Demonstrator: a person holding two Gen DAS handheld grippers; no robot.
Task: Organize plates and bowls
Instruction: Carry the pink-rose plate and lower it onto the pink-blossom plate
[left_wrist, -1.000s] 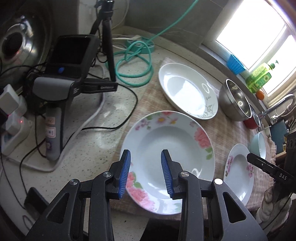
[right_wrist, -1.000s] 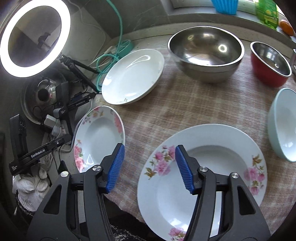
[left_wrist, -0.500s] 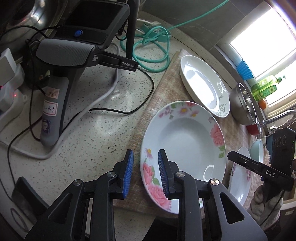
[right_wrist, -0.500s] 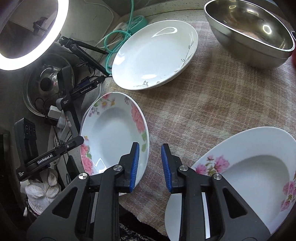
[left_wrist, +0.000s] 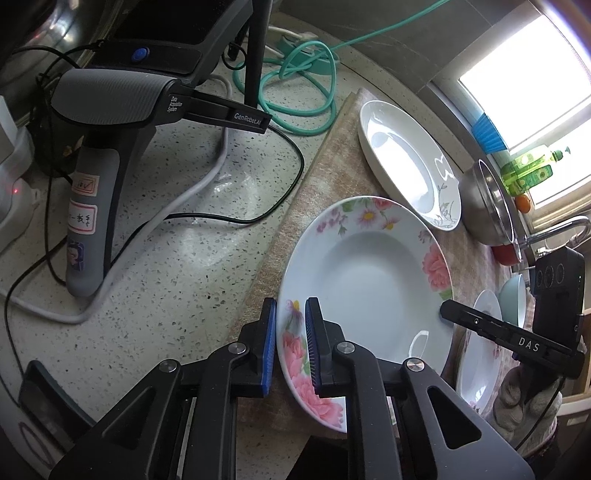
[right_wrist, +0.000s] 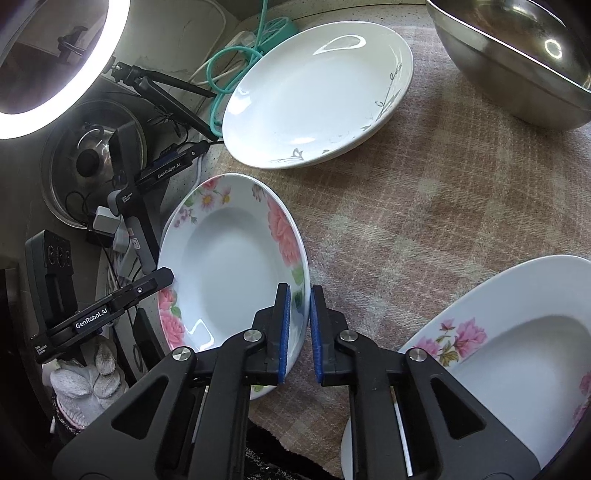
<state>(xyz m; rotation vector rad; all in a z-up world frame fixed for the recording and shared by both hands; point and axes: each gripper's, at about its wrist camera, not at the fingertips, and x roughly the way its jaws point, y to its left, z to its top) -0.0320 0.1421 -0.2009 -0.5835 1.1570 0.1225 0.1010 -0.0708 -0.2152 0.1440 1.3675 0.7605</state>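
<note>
Left wrist view: the left tool (left_wrist: 290, 345) pinches the near-left rim of the rose-patterned plate (left_wrist: 369, 280), one blue pad on each side of the rim. The plate lies on the checked mat (left_wrist: 295, 206) at the edge of the speckled desk (left_wrist: 166, 266). A white plate (left_wrist: 406, 166) sits beyond it, with a steel bowl (left_wrist: 487, 203) further right. The right tool (left_wrist: 509, 339) reaches the same plate's far rim; contact there is hard to confirm from this angle.

Right wrist view: the right tool (right_wrist: 297, 326) is pressed onto the rose-patterned plate's (right_wrist: 229, 266) right rim, pads clamping it. A second floral plate (right_wrist: 517, 350) lies just beside, lower right. The white plate (right_wrist: 317, 96) and steel bowl (right_wrist: 517, 66) stand behind. A ring light (right_wrist: 55, 74) glows upper left.
</note>
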